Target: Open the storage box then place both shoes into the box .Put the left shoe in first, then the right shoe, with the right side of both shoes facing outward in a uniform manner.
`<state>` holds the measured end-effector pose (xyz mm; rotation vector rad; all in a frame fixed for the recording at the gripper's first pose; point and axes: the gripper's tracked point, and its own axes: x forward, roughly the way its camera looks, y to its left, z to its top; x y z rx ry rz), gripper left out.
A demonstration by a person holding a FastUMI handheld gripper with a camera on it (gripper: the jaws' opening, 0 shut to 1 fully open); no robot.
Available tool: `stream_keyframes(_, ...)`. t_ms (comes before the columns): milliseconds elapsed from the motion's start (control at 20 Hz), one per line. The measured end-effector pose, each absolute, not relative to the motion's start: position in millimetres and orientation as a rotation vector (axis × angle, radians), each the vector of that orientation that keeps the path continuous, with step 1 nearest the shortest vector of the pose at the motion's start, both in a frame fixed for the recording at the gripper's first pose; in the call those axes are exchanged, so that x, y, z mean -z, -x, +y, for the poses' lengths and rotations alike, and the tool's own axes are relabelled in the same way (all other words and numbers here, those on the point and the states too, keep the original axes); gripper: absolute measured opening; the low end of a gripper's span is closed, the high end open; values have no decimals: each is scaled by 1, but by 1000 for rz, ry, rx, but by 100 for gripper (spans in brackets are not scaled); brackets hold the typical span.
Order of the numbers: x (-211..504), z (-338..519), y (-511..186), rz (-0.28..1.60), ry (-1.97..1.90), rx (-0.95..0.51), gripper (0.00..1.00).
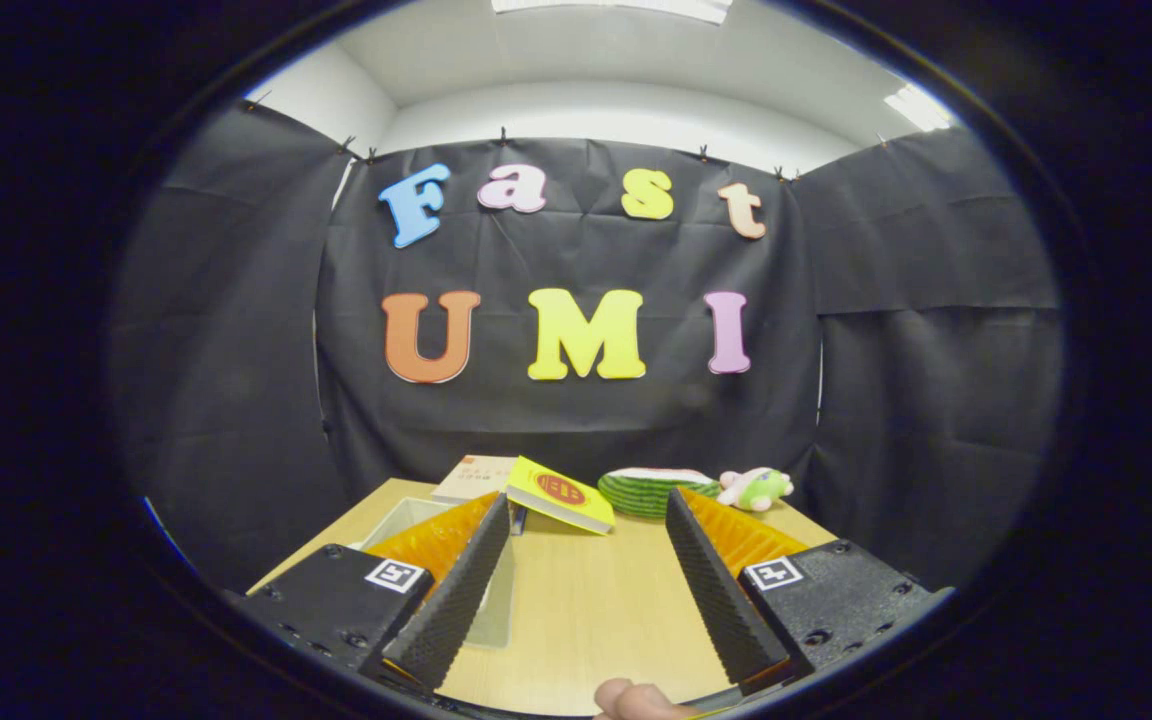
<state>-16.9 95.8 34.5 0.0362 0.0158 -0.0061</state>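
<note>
Black cloth walls behind a wooden table (586, 610). Gripper (588, 515) spread wide above the table, nothing between the fingers. Clear box (406, 520) behind the left finger, partly hidden. Beyond the fingertips at the far edge: a tilted yellow book (561, 494) on a pale book (474, 476), a watermelon-slice toy (651, 490), a small plush (756, 488). Fingertip of a hand (636, 700) at the near edge.

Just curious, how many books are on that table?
2: a yellow book just beyond the open fingers, and a pale book behind it by the wall. The left finger may hide others.
</note>
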Motion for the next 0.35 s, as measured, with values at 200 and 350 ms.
stream_keyframes(200, -34, 97, 26, 20, -41, 17, 100)
stream_keyframes(350, -31, 100, 31, 23, -46, 8, 100)
